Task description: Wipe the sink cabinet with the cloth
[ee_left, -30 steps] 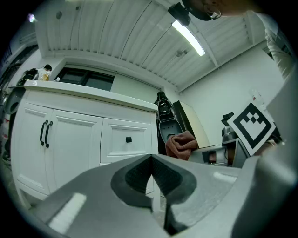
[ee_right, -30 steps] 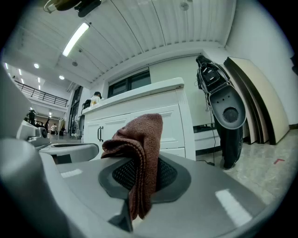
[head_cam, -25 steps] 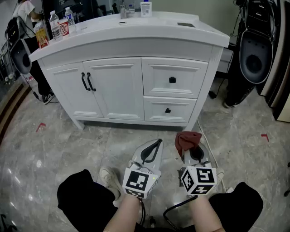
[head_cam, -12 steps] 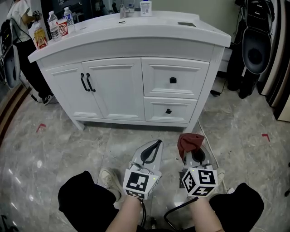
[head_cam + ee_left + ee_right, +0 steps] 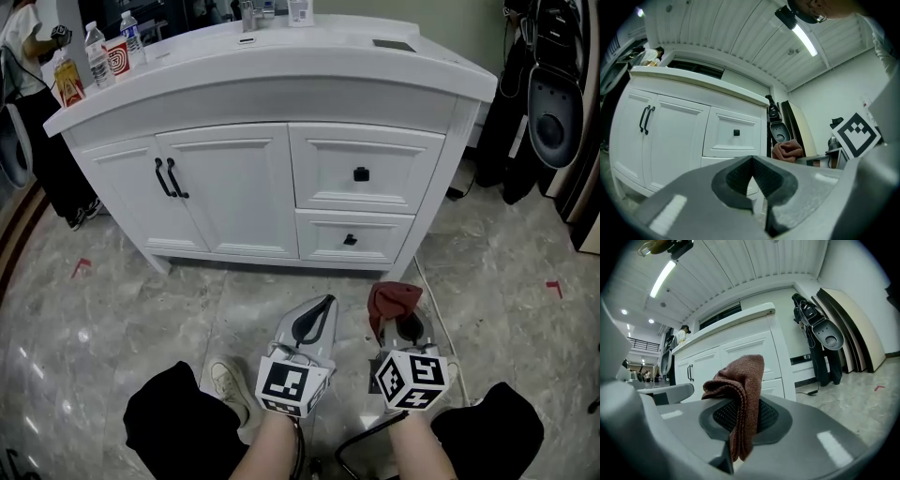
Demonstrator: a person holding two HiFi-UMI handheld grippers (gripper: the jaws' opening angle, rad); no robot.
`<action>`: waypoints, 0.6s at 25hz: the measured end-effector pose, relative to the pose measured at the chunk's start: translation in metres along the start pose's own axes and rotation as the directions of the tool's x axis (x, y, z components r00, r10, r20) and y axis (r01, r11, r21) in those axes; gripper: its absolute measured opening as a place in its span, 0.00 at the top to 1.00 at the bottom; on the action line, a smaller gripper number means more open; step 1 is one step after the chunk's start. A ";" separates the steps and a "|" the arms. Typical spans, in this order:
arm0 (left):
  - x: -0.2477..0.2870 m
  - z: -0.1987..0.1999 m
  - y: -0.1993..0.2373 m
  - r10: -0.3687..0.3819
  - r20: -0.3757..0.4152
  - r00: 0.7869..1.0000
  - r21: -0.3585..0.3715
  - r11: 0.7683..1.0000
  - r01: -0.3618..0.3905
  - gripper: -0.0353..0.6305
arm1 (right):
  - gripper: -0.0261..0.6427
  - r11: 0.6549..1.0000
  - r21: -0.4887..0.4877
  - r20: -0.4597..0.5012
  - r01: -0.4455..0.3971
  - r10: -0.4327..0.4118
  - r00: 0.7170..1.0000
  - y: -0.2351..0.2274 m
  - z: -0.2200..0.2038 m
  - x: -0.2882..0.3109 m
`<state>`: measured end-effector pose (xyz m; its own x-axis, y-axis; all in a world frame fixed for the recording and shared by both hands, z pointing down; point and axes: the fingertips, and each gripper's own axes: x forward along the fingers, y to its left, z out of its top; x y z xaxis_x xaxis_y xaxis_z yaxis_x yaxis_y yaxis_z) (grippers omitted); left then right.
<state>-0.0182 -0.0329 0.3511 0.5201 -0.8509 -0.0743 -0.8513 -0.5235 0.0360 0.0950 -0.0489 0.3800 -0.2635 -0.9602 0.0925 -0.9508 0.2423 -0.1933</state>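
The white sink cabinet (image 5: 281, 187) stands ahead, with two doors on the left and two drawers (image 5: 361, 173) on the right. My right gripper (image 5: 392, 314) is shut on a folded reddish-brown cloth (image 5: 394, 300), low above the floor in front of the drawers. In the right gripper view the cloth (image 5: 738, 394) sticks up out of the closed jaws, with the cabinet (image 5: 736, 352) behind it. My left gripper (image 5: 314, 319) hangs beside it, shut and empty. The left gripper view shows the cabinet front (image 5: 693, 131) past its closed jaws.
Bottles and a cup (image 5: 103, 52) stand on the countertop's left end, a faucet and bottle (image 5: 272, 11) at the back. A person (image 5: 28, 112) stands at the far left. Black equipment (image 5: 553, 94) leans at the right. A cable (image 5: 427, 291) runs over the marble floor.
The view has drawn slightly nearer the cabinet and tilted. Both grippers keep their places, the cloth still held in the right one.
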 end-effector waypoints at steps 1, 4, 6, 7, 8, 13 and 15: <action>0.004 0.001 0.002 0.001 0.002 1.000 -0.002 1.000 -0.001 0.95 | 0.84 1.000 0.006 0.003 0.001 -0.001 1.000 -0.001 0.002 0.006; 0.018 0.007 0.013 0.015 0.019 1.000 -0.008 1.000 -0.015 0.95 | 0.84 1.000 0.026 0.018 0.001 -0.001 1.000 -0.005 0.013 0.025; 0.027 0.010 0.023 0.024 0.025 0.999 -0.003 1.000 -0.024 0.95 | 0.84 0.999 0.032 0.033 -0.005 0.004 0.999 -0.005 0.022 0.039; 0.031 0.011 0.028 0.031 0.030 0.999 -0.004 1.000 -0.031 0.95 | 0.84 0.999 0.032 0.040 -0.011 0.009 0.999 -0.004 0.025 0.046; 0.035 0.012 0.033 0.040 0.035 0.999 -0.007 0.999 -0.040 0.95 | 0.84 0.999 0.033 0.045 -0.016 0.014 0.999 -0.004 0.028 0.053; 0.052 0.017 0.061 0.069 0.048 0.996 -0.005 0.998 -0.069 0.95 | 0.84 0.998 0.052 0.073 -0.046 0.042 0.996 0.001 0.042 0.093; 0.057 0.024 0.069 0.073 0.059 0.996 0.006 0.997 -0.073 0.95 | 0.84 0.996 0.042 0.088 -0.072 0.069 0.994 0.009 0.052 0.107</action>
<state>-0.0491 -0.1170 0.3256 0.4519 -0.8825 -0.1305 -0.8874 -0.4597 0.0352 0.0670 -0.1570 0.3373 -0.3126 -0.9498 -0.0077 -0.9215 0.3052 -0.2401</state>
